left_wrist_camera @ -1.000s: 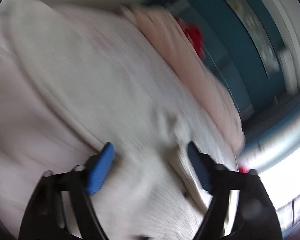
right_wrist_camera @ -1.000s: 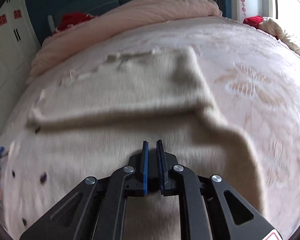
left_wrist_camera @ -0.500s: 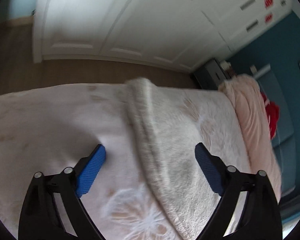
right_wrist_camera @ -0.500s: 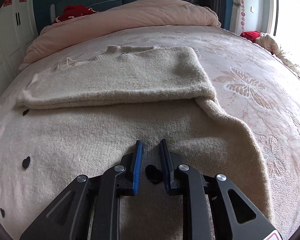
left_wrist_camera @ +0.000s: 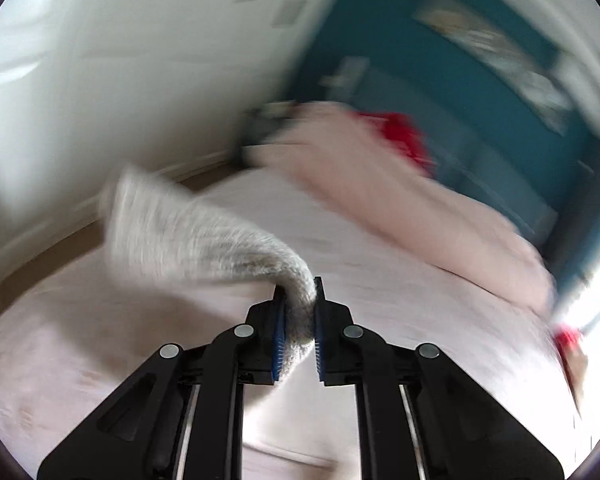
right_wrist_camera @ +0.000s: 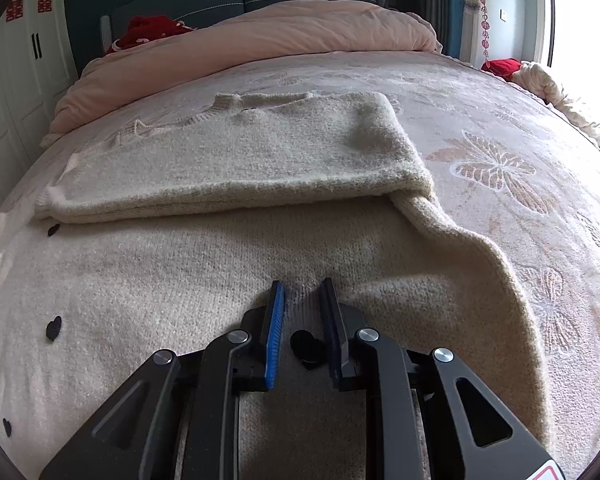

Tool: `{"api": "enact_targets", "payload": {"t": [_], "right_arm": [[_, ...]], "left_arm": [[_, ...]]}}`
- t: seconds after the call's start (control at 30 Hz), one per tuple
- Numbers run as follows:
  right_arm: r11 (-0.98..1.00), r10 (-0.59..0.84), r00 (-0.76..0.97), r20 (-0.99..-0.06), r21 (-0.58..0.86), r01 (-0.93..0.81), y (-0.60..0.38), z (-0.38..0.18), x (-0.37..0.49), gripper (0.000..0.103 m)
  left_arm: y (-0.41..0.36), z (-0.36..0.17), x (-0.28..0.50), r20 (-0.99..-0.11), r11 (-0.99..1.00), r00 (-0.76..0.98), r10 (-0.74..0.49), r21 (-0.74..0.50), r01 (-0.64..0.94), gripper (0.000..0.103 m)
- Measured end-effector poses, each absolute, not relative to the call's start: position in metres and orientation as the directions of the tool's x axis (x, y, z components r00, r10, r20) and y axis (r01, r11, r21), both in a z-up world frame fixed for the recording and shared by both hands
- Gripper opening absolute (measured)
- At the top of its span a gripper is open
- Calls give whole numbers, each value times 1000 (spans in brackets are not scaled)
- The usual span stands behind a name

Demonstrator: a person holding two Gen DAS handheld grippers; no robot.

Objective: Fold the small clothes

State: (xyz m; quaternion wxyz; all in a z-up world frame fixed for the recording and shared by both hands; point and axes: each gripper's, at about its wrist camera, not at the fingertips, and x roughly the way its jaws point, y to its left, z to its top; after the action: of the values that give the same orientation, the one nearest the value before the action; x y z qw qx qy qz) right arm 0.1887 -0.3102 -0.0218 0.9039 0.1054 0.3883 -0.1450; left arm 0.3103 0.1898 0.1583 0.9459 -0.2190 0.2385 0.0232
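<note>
A cream knit sweater [right_wrist_camera: 228, 160] with small black hearts lies on the bed, its upper part folded over the lower part. My left gripper [left_wrist_camera: 300, 300] is shut on a sleeve of the sweater [left_wrist_camera: 204, 240] and holds it lifted above the bed; the view is blurred. My right gripper [right_wrist_camera: 302, 300] rests low over the sweater's lower panel, jaws slightly apart with knit and a black heart [right_wrist_camera: 308, 348] between them, gripping nothing.
The bed has a pink floral cover [right_wrist_camera: 500, 168]. A pink duvet [right_wrist_camera: 260, 40] and a red item [right_wrist_camera: 148, 28] lie by the teal headboard. White wardrobe doors [right_wrist_camera: 8, 92] stand at the left. Another cream bundle [right_wrist_camera: 548, 84] lies at the right edge.
My left gripper was open over the bed; it has shut on the sleeve and lifted it. My right gripper has opened slightly and let the sweater's panel lie flat.
</note>
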Motion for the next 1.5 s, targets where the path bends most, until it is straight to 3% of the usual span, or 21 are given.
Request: {"api": "enact_targets", "payload": {"t": [0.1, 0.17, 0.2, 0.27, 0.37, 0.47, 0.53, 0.6, 0.7, 0.77, 0.83, 0.9, 0.97, 1.03, 1.1, 1.3, 1.4, 1.5], "right_arm": [[935, -170, 660, -732, 92, 343, -312, -22, 189, 19], [934, -164, 661, -732, 99, 342, -313, -21, 189, 19], [934, -162, 661, -733, 103, 343, -313, -21, 189, 19], [933, -153, 660, -735, 113, 342, -315, -20, 189, 19], [929, -114, 666, -738, 159, 335, -320, -18, 189, 20], [918, -27, 694, -719, 257, 302, -329, -11, 184, 35], [923, -50, 713, -699, 240, 300, -325, 4, 182, 59], [931, -25, 762, -647, 262, 253, -317, 25, 187, 67], [921, 107, 740, -664, 347, 178, -303, 41, 228, 70], [881, 234, 679, -696, 447, 154, -297, 34, 267, 70], [834, 293, 623, -725, 513, 204, -291, 19, 297, 70], [803, 320, 594, -738, 544, 244, -286, 7, 315, 70], [798, 307, 598, -741, 543, 263, -279, 4, 326, 63], [798, 340, 576, -743, 552, 241, -267, 1, 336, 9], [802, 347, 580, -737, 553, 224, -261, 8, 341, 8], [806, 388, 709, -589, 590, 50, -245, 97, 353, 7], [813, 374, 763, -528, 583, 5, -250, 142, 357, 7], [817, 327, 819, -472, 577, 5, -277, 180, 355, 7]], "left_arm": [[79, 164, 305, -474, 905, 835, -280, -420, 65, 14], [30, 142, 301, -503, 887, 785, -362, -445, 124, 17], [8, 125, 299, -525, 877, 754, -396, -458, 141, 23], [-26, 79, 286, -597, 863, 676, -432, -490, 119, 51], [-29, 17, 254, -667, 840, 611, -426, -543, -7, 53], [-3, -12, 230, -672, 793, 614, -414, -598, -120, 60], [27, -24, 217, -650, 768, 646, -400, -623, -152, 61], [48, -32, 213, -598, 735, 668, -443, -669, -112, 60], [56, -27, 211, -581, 722, 663, -472, -686, -88, 60], [67, -15, 215, -481, 596, 698, -531, -798, -96, 65], [85, -11, 227, -411, 486, 722, -556, -866, -118, 83], [98, -11, 241, -394, 425, 737, -550, -891, -159, 83], [110, -17, 258, -391, 368, 743, -544, -906, -207, 83], [124, -21, 270, -388, 330, 753, -531, -913, -238, 83], [131, -24, 284, -379, 290, 763, -524, -921, -258, 83], [142, -35, 298, -329, 141, 783, -528, -943, -302, 83], [141, -41, 300, -377, 135, 786, -489, -923, -359, 82], [140, -45, 304, -428, 147, 783, -451, -901, -407, 75]]}}
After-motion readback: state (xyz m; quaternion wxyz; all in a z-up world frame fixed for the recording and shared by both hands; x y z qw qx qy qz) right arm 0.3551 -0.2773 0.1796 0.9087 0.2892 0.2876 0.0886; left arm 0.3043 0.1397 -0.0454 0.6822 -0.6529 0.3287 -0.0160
